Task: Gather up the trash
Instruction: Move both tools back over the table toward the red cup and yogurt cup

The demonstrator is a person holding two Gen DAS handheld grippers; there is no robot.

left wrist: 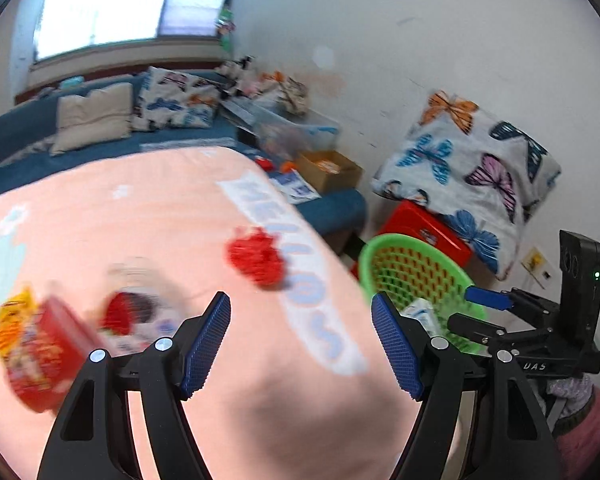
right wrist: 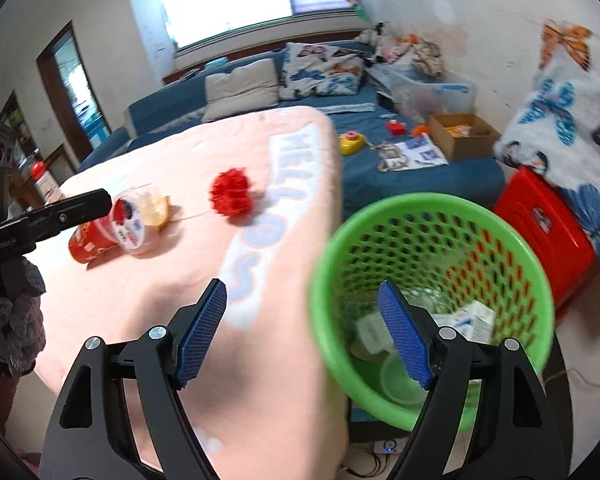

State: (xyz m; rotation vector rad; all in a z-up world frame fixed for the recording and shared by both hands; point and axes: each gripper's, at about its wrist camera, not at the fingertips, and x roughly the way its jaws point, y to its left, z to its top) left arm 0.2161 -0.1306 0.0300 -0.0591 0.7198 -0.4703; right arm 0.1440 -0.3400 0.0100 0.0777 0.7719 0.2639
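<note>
1. The left claw (left wrist: 300, 344) is nearest its camera, its blue pads spread wide with nothing between them, only the peach cloth of the counter (left wrist: 260, 400) beneath.
2. The right claw (right wrist: 302, 334) is likewise agape and empty; its left pad stands over the cloth, its right pad over the mouth of the green basket (right wrist: 532, 280).
3. The basket sits off the counter's edge, to the right of both claws, with pale wrappers and a clear cup lying in its bottom.
4. Ahead of the left claw, slightly left, lies a red crumpled ball (left wrist: 256, 258) on the cloth.
5. Farther left of that claw lie a tipped clear jar with a red lid (left wrist: 134, 304) and a red and yellow packet (left wrist: 36, 344), both blurred.
6. A red stool (right wrist: 548, 232) stands beyond the basket.
</note>
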